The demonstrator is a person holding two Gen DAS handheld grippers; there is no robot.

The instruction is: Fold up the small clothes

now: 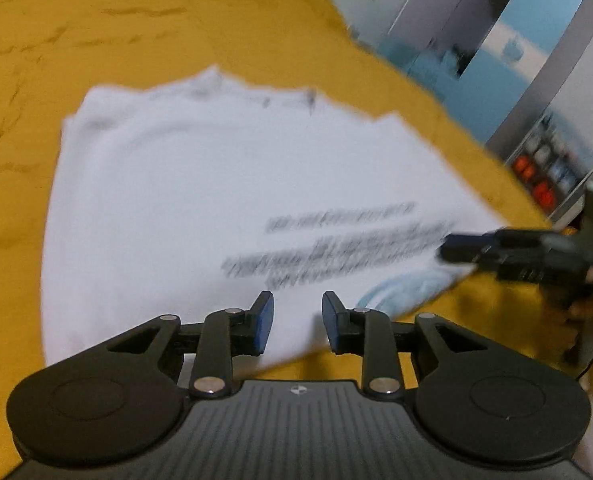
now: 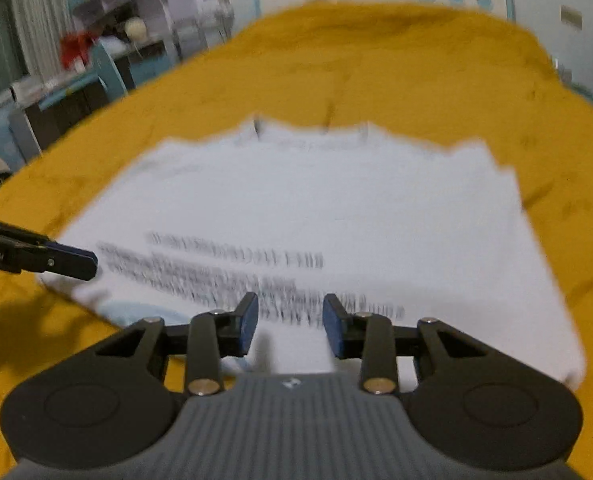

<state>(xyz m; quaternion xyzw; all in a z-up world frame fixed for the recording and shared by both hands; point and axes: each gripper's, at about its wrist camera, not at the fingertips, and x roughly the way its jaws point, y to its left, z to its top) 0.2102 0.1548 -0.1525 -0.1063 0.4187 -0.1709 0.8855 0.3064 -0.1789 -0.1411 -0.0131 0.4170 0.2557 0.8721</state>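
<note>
Both grippers level, side by side – left gripper and right gripper fingers parted.

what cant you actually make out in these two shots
- Printed text on the white garment: motion blur smears it in both wrist views, unreadable.
- Garment's near hem: hidden behind the left hand-held gripper in the left view and the right hand-held gripper in the right view.
- Shelf items beyond the yellow cover: blurred and too small to identify.
- Pale blue patch at the garment's near corner: blurred, nature unclear.
</note>
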